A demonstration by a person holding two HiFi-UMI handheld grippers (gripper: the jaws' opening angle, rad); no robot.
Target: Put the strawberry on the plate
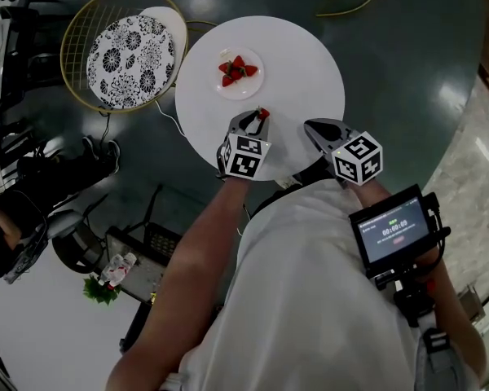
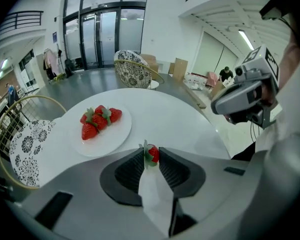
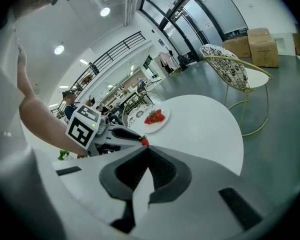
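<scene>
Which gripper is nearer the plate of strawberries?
Left. The left gripper, holding a strawberry, sits just short of the plate; the right gripper hangs farther back, rightward.

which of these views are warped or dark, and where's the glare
Head view: dim overall, the white table brightest, pale glare patches on the glossy floor. Left gripper view: fisheye with black corners, the strawberry at the jaw tips sharp, the glass doors bowed. Right gripper view: same fisheye vignette, the railing curved, a ceiling light blown out.
</scene>
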